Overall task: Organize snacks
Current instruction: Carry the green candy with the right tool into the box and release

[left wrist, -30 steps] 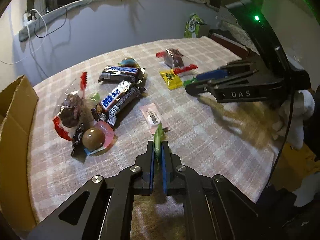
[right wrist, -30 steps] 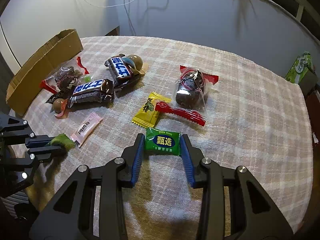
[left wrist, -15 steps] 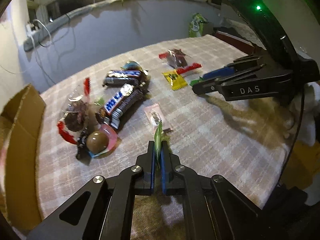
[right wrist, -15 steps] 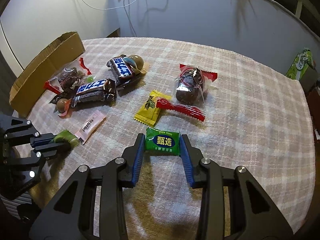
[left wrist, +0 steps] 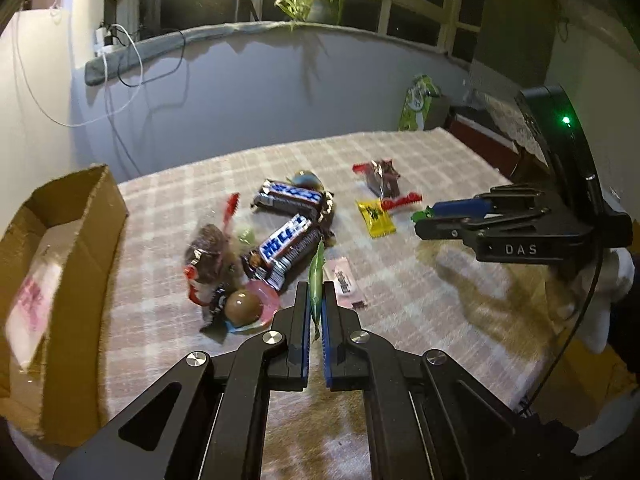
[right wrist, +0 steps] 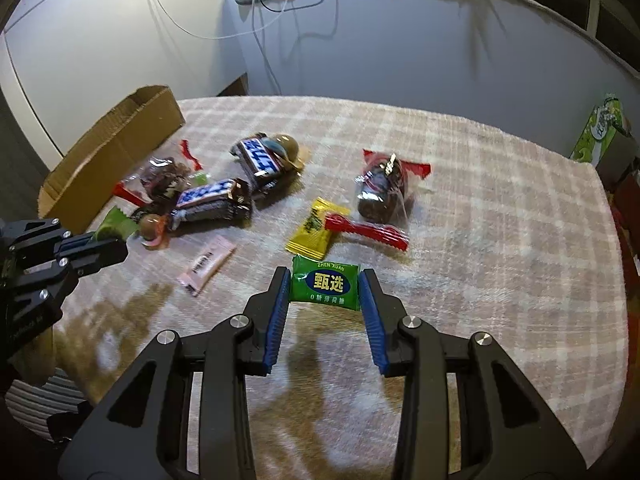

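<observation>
My left gripper [left wrist: 316, 300] is shut on a green candy wrapper [left wrist: 316, 280], held edge-on above the table; it also shows in the right wrist view [right wrist: 116, 226]. My right gripper [right wrist: 324, 284] holds a second green candy [right wrist: 325, 282] flat between its blue pads above the cloth; it shows in the left wrist view [left wrist: 460, 212]. On the table lie two Snickers bars [left wrist: 286, 246] [left wrist: 292, 194], a pink sachet [left wrist: 344, 280], a yellow candy [left wrist: 376, 218], a chocolate ball [left wrist: 242, 306] and two clear-wrapped dark snacks [right wrist: 380, 188] [left wrist: 208, 256].
An open cardboard box [left wrist: 60, 264] stands at the left table edge with a pink-printed packet inside. A green carton [right wrist: 600, 132] stands beyond the far right corner. The checked tablecloth [right wrist: 500, 240] covers the round table; a wall runs behind it.
My left gripper has lifted and tilted up with its green wrapper, bringing the box and window into view. My right gripper has risen slightly with the green candy.
</observation>
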A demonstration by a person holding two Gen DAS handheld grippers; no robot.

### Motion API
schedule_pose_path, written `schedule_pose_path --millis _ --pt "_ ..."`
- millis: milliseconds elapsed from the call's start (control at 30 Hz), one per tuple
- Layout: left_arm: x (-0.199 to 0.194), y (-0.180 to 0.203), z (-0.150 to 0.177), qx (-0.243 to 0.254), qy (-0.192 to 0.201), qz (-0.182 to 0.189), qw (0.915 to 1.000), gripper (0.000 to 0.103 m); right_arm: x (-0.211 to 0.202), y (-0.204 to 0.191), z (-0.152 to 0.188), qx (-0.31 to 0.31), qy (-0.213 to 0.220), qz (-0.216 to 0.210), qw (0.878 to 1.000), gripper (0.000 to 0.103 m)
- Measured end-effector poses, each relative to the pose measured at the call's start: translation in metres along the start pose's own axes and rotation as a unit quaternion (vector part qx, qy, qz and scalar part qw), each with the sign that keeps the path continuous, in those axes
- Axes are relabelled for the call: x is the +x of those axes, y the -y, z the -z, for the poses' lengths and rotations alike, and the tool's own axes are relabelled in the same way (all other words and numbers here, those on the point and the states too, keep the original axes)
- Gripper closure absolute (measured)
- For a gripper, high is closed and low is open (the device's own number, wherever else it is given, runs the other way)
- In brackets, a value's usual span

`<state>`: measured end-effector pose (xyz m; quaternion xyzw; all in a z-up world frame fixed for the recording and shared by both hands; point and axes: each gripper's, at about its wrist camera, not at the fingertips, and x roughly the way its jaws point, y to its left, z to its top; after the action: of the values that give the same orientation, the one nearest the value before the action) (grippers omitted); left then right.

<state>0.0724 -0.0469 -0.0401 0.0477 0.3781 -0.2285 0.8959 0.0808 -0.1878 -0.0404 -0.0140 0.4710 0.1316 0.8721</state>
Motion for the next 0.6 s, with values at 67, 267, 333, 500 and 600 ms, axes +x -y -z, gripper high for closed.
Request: schedule_pose_path --millis 67,267,333,500,600 --pt "-0.007 -0.003 -0.001 -0.004 0.009 -0.003 0.9999 0.099 -0.005 -0.005 -0.002 -0.005 0.006 0.000 1.000 0.066" --pt "-0.029 -0.020 -0.007 -0.017 0.034 -0.017 0.9991 0.099 -0.019 -0.027 -0.019 -0.026 0.024 -0.013 0.999 0.066" --pt "-0.037 -0.029 -0.008 -0.024 0.044 -0.025 0.9984 0.099 -0.020 -0.038 -0.027 -0.036 0.030 -0.018 0.999 0.066" --pt "-0.054 -0.049 -0.007 -0.037 0.059 -0.047 0.9965 0.099 -0.019 -0.070 -0.048 -0.062 0.040 -0.033 0.997 0.066" --pt "-0.063 -0.065 -0.004 -0.048 0.065 -0.062 0.9948 0.099 -0.014 -0.089 -0.061 -0.079 0.045 -0.040 0.995 0.066"
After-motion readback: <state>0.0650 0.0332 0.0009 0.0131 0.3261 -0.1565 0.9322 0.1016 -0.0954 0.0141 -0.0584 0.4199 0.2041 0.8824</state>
